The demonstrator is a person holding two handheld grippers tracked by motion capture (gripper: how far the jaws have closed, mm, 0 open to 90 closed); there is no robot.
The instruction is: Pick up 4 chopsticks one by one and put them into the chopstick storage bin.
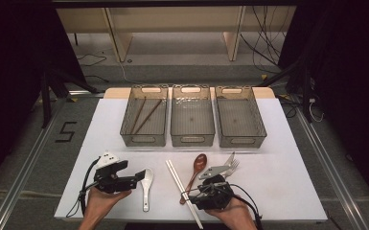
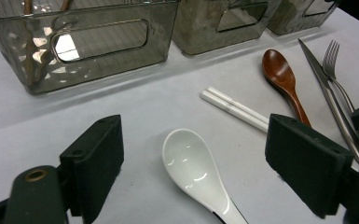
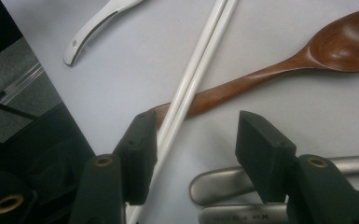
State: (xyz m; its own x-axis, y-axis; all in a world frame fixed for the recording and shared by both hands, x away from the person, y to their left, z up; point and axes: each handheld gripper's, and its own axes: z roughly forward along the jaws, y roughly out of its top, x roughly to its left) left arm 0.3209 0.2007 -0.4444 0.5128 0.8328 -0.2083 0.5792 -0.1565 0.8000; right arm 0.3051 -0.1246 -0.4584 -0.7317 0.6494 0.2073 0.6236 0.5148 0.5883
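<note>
Two bare hands, each carrying a black two-jaw gripper

The left gripper (image 1: 135, 179) has a matte black body with a pale grey plate on top and a black cable trailing from its rear; its jaws are thick, blocky black pads, with a brass-coloured ring at one hinge. The right gripper (image 1: 199, 189) is black too, topped by a grey three-cornered plate, with a black cable looping behind it and brass-coloured rings at both jaw hinges. Both forearms are bare, without sleeves.

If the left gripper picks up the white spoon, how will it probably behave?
The white spoon looks glossy and ceramic-like, so it is probably stiff but slippery between the pads. Its rounded bowl may rock or pivot when pushed. It could chip if dropped.
</note>
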